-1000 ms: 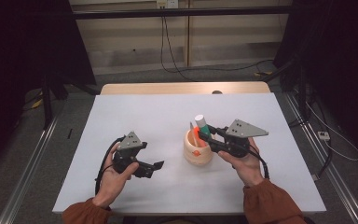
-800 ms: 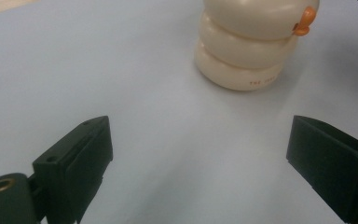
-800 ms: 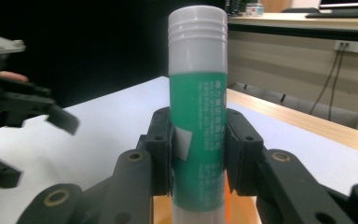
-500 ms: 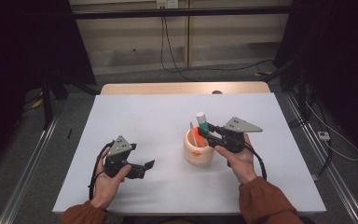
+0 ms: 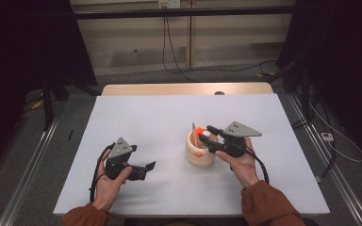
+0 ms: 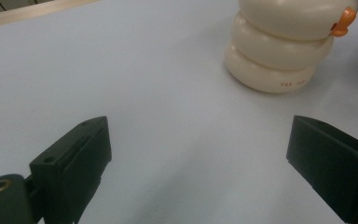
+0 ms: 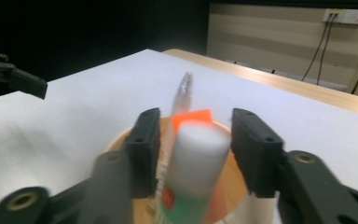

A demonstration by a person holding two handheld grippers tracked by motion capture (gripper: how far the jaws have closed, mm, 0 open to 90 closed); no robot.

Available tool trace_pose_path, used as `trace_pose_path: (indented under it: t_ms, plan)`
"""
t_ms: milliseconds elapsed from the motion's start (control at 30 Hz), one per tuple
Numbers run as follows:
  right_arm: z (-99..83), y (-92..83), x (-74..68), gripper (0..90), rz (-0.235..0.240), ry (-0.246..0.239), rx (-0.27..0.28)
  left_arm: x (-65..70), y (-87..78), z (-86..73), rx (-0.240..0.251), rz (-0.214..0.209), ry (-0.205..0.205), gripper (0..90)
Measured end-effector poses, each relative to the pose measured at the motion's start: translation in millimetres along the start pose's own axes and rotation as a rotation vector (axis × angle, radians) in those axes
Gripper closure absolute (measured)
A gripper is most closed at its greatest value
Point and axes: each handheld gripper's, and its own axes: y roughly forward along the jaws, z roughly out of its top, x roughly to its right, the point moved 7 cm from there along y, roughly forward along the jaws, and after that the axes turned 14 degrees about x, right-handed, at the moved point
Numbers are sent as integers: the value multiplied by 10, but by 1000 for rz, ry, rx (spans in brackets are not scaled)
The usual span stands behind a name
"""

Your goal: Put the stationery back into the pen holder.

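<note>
A cream ringed holder [image 5: 200, 151] [image 6: 279, 46] stands right of the table's middle. A white stick with a green and red label [image 7: 196, 158] stands in the holder [image 7: 233, 186], beside an orange piece [image 5: 197, 135] and a clear pointed pen [image 7: 184, 91]. My right gripper [image 5: 206, 135] [image 7: 196, 140] hovers over the holder's mouth with the stick between its jaws. The jaws have just been opening, and a thin gap shows on each side of the stick. My left gripper [image 5: 147, 166] [image 6: 200, 149] rests on the table left of the holder, open and with nothing in it.
The white table top [image 5: 160, 117] ends in a wooden strip [image 5: 184, 88] at the far edge. A cable [image 5: 96, 174] trails from the left gripper toward the person. Dark stands and floor cables surround the table.
The right gripper has sunk a little toward the holder, lowering the stick into it, and its jaws now stand wider. The left hand has shifted slightly toward the person.
</note>
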Motion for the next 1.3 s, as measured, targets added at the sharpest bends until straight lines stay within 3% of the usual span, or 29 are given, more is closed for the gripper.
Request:
trace_pose_path:
  t_ms: [133, 200, 267, 467, 800, 1000, 1300]
  plan:
    - [71, -45, -4, 362, 0, 1, 22, -12, -17, 10, 9, 4, -7, 63]
    - [85, -86, 31, 285, -23, -7, 14, -19, -41, 16, 21, 11, -11, 62]
    - [106, -129, 64, 246, -35, 2, 25, -25, -67, 15, 28, 18, -18, 60]
    - [68, -294, 135, 132, -64, 3, -6, -55, -116, 8, 49, 32, -25, 59]
    - [-102, -647, 211, 98, -93, 5, -46, -128, -262, -84, 52, 64, -38, 59]
    - [-189, -853, 267, 92, -134, -1, -66, -128, -285, -111, 64, 74, -38, 59]
    - [-314, -992, 296, 84, -160, 7, -77, -109, -317, -97, 105, 76, -55, 59]
